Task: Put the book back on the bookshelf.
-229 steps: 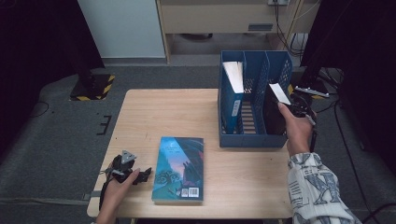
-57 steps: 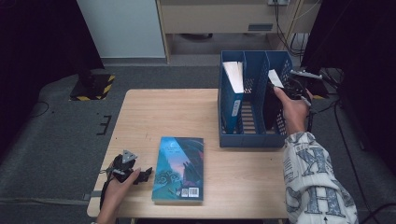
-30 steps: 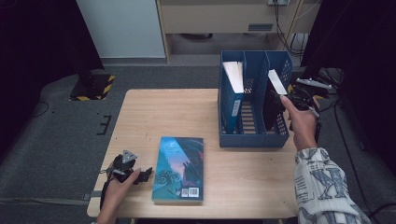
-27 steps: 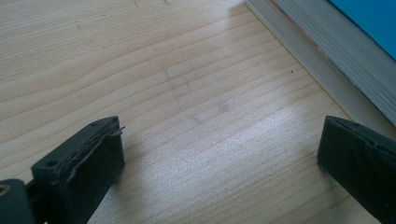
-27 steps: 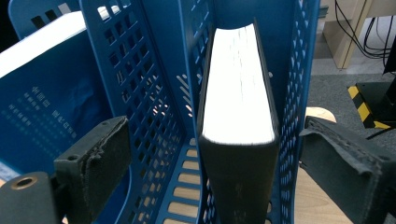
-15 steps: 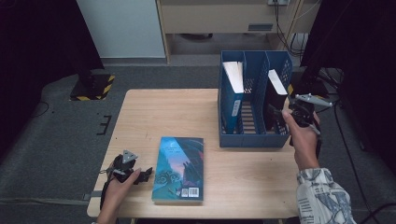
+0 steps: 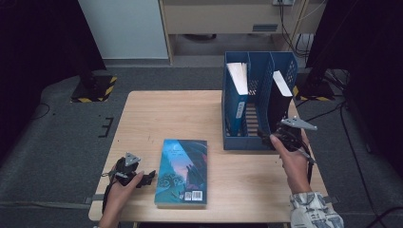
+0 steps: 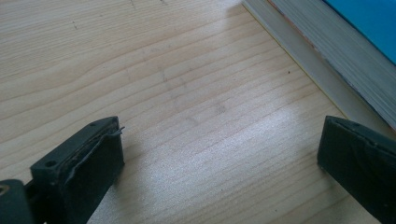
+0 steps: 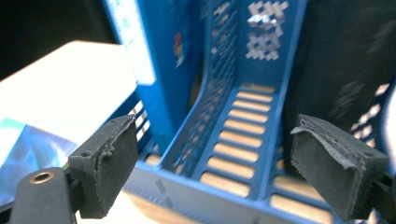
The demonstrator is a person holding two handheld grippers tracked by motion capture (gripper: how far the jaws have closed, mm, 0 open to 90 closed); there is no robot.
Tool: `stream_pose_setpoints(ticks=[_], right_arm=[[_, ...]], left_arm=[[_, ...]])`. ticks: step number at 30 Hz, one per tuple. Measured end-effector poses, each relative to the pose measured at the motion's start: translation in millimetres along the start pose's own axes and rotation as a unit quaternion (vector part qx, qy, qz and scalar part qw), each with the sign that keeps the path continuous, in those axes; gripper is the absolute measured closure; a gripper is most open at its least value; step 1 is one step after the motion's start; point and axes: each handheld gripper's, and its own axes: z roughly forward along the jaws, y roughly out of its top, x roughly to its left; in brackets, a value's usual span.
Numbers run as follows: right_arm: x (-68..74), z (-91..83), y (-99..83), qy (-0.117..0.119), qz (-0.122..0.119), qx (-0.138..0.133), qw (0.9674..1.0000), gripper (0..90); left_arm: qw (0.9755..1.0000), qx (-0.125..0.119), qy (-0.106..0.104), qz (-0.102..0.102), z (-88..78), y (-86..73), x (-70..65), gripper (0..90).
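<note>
A blue three-slot file rack (image 7: 259, 142) stands at the table's back right. A blue book (image 7: 236, 97) stands in its left slot and a black book (image 7: 278, 102) in its right slot. A teal book (image 7: 183, 168) lies flat near the front edge. My right gripper (image 7: 267, 137) hovers at the rack's near right corner. Its jaws are open and have just been closing a little, with nothing between them. It looks into the bare middle slot (image 9: 247, 121). My left gripper (image 7: 145, 178) rests open on the table (image 8: 163, 70), beside the teal book's page edge (image 8: 327, 60).
The wooden table (image 7: 166, 114) is bare left of the rack. Grey floor surrounds it, with a yellow-black striped base (image 7: 92, 88) at the back left and cables (image 7: 332, 71) at the right. A pale cabinet (image 7: 228, 14) stands behind.
My right hand has come away from the black book's top and moved down and back toward the person, to the rack's near front. The left gripper has stayed still.
</note>
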Motion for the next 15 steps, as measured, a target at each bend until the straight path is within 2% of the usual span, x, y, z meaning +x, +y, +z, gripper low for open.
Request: stream_pose_setpoints(ticks=[4, 8, 11, 15], right_arm=[[15.9, 0.3, -7.5, 0.018, -0.013, 0.0, 0.9998, 15.2], [31.6, 2.4, -16.4, 0.039, -0.022, 0.004, 0.999, 15.8], [45.2, 7.7, -27.5, 0.062, -0.028, 0.021, 0.9975, 15.8], [62.1, 15.5, -35.6, 0.085, -0.047, 0.043, 0.9943, 15.8]], left_arm=[[1.0, -0.001, 0.0, -0.003, 0.3, 0.2, -1.4, 0.0], [0.9999, 0.012, -0.003, 0.0, -0.4, 2.4, -3.2, 0.0], [0.9999, 0.012, -0.005, 0.001, -0.4, 2.5, -3.6, 0.0], [0.9998, 0.013, -0.011, 0.007, -0.3, 3.0, -4.3, 0.0]])
